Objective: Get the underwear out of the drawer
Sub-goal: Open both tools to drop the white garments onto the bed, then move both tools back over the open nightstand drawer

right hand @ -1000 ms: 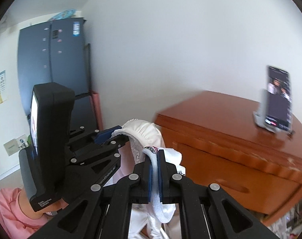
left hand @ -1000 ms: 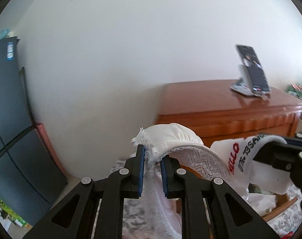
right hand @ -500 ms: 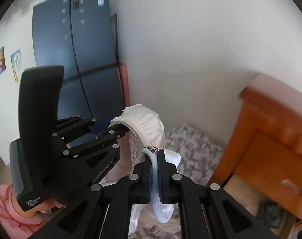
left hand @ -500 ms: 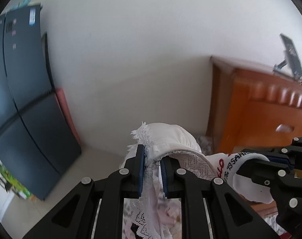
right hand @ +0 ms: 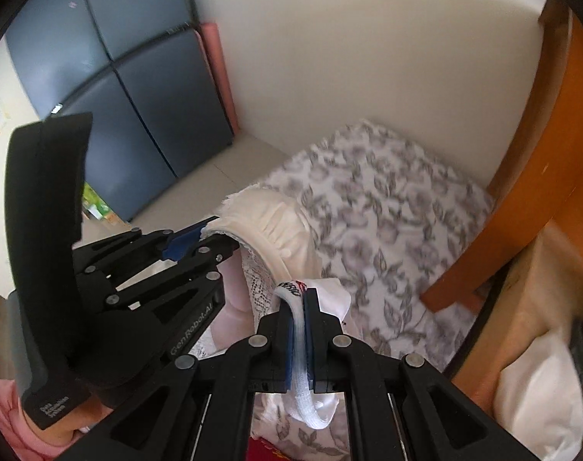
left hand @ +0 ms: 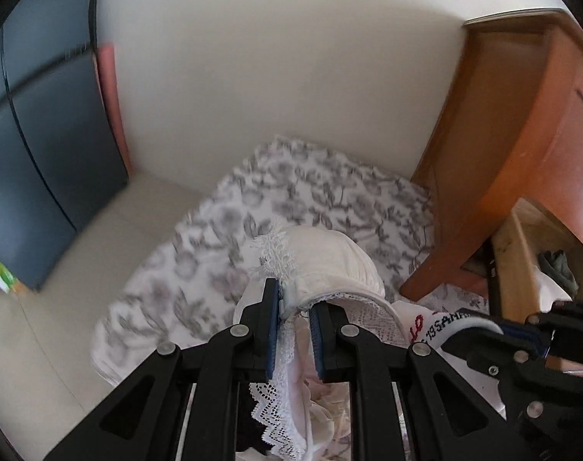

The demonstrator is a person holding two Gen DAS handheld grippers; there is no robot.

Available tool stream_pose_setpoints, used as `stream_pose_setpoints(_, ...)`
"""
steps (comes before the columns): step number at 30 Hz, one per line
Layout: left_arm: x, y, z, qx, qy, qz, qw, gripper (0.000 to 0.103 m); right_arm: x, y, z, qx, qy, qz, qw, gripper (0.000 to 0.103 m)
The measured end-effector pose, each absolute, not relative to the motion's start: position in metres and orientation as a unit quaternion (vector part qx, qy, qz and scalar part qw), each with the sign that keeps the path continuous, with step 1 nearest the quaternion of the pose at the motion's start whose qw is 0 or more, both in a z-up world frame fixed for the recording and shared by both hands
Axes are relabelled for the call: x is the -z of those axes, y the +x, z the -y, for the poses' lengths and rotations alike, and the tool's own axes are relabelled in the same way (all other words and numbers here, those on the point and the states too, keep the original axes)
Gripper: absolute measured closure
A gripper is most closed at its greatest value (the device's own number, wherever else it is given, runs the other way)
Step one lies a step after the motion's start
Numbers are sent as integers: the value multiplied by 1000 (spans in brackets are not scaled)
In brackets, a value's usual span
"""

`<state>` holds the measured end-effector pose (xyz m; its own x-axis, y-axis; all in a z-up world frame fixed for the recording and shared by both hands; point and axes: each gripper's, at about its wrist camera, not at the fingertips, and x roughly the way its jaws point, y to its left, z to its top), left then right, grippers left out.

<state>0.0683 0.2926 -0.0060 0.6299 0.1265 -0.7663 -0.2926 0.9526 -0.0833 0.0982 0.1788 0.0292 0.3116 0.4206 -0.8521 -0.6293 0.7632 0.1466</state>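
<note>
Left gripper (left hand: 294, 309), fingers narrowly parted, clamps the white lace underwear (left hand: 330, 265); right gripper (right hand: 300, 303), fingers almost closed, pinches its printed waistband (right hand: 297, 330) above a floral sheet (right hand: 387, 223).

The underwear (left hand: 330, 265) is cream-white with a white lace trim, and a white waistband (right hand: 301, 342) beside it carries black and red lettering. Beneath it spreads a white cloth (left hand: 291, 199) printed with grey leaves, with an orange-brown wooden dresser (left hand: 522, 146) beside that. Across from the dresser stands a dark blue-grey cabinet (right hand: 138, 88), a pink roll (right hand: 218, 77) beside it; the gripper pads (left hand: 271, 330) are blue on black fingers.
</note>
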Motion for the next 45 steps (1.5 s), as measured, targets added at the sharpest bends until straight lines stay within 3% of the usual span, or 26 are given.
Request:
stream_pose_setpoints(8,52,78,-300,-126,-151,-456,868,85,5,102,-188,-302,-126,-521,788,94)
stream_pose_setpoints(10,53,78,-301,-130,-153,-459,865,75,9,105,-188,-297,-128,-527,786,94)
stream_pose_setpoints(12,54,79,-303,-126,-160,-471,858,50,10,107,-188,-290,-128,-529,787,86)
stream_pose_setpoints(14,54,77,-305,-124,-169,-475,854,48,9,107,-188,-289,-128,-529,788,80)
stream_pose_setpoints(19,49,71,-306,-139,-162,-484,848,45,2,106,-188,-288,-134,-521,792,80)
stream_pose_setpoints(21,45,70,-306,-133,-164,-484,849,34,-4,106,-187,-286,-137,-516,796,70)
stream_pose_setpoints(23,40,70,-307,-137,-160,-484,849,30,-9,105,-185,-284,-137,-511,800,59)
stream_pose_setpoints(28,27,69,-315,-166,-152,-487,844,30,-23,104,-177,-281,-136,-501,807,58)
stream_pose_setpoints(32,7,63,-306,-166,-133,-470,856,30,-33,104,-170,-278,-128,-495,813,50)
stream_pose_setpoints(34,-1,60,-299,-163,-129,-463,862,30,-42,101,-165,-279,-123,-489,817,46)
stream_pose_setpoints(36,-12,58,-292,-158,-127,-453,868,27,-49,98,-161,-277,-125,-482,822,33)
stream_pose_setpoints(39,-25,55,-286,-165,-123,-440,874,17,-62,94,-151,-272,-126,-471,830,25)
stream_pose_setpoints(45,-45,43,-285,-188,-129,-418,879,10,-91,84,-127,-270,-124,-439,848,11)
